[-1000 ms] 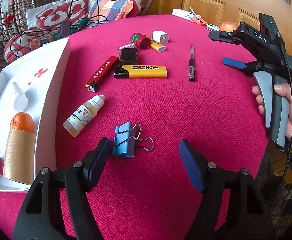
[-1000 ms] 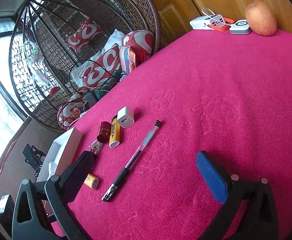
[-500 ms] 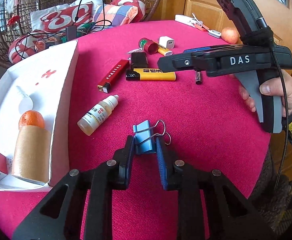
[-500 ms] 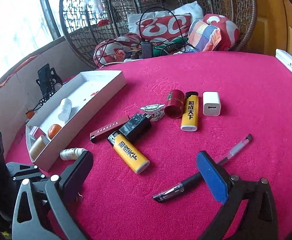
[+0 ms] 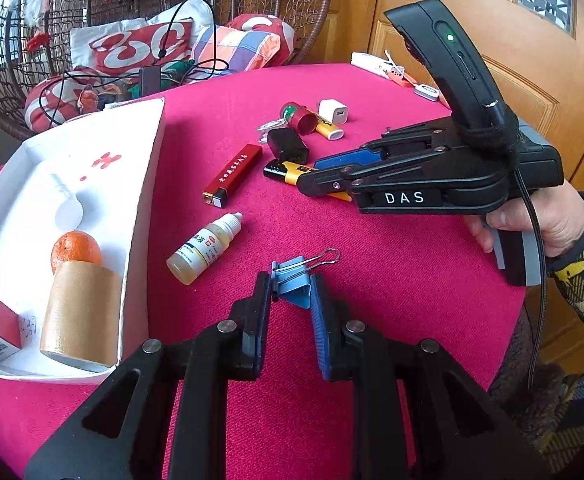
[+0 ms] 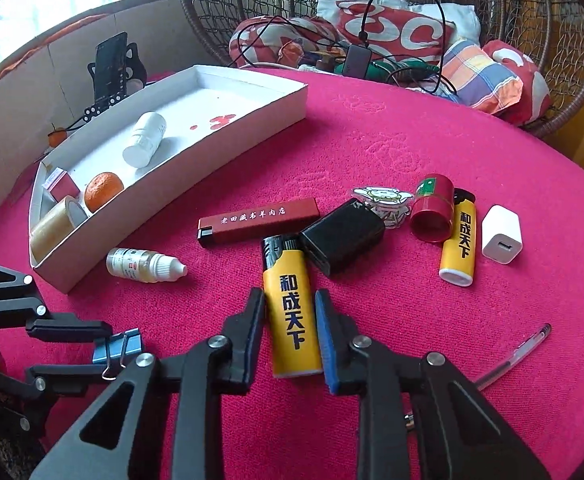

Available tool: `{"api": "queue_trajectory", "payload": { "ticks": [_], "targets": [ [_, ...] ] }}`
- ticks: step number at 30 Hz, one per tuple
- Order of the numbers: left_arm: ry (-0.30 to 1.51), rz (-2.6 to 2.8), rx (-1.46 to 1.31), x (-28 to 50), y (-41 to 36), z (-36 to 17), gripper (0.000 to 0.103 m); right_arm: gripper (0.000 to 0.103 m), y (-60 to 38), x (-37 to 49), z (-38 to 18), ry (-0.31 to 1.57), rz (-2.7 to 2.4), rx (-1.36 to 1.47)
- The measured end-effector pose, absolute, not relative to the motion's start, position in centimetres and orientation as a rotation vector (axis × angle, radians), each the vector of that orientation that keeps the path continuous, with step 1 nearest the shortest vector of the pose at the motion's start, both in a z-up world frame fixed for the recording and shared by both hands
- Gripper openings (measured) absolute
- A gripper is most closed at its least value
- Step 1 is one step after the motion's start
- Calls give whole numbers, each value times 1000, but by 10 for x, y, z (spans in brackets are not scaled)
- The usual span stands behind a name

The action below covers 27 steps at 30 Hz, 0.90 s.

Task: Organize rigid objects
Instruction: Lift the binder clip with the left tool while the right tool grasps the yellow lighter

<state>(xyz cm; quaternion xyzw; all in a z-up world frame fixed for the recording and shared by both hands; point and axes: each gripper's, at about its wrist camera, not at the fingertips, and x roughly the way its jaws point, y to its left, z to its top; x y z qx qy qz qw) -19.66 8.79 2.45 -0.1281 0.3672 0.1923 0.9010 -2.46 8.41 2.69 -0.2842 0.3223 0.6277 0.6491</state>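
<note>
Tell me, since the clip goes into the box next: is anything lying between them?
Only the dropper bottle lies on the cloth between the binder clip, held in the left claw, and the white box.

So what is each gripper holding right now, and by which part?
Left gripper pinches the blue binder clip by its body; right gripper, just closing, clamps the yellow lighter by its long sides.

— Where is there room to pass on the red tablecloth?

— Behind the clutter, open cloth to the far rim; the pen lies alone at right.

— And what blocks?

— The white tray walls off the left; lighters, charger and dropper bottle crowd the middle.
</note>
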Motion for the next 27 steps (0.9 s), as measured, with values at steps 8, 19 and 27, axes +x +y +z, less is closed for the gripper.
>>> {"api": "queue_trajectory", "payload": {
  "ticks": [8, 19, 27],
  "targets": [
    [679, 416, -256, -206, 82, 44, 19, 23, 46, -12, 59, 724, 1418, -396],
    [590, 448, -262, -227, 88, 69, 19, 23, 41, -26, 93, 655, 1445, -342],
    [499, 599, -302, -267, 128, 86, 19, 23, 60, -36, 107, 645, 1461, -290]
  ]
}}
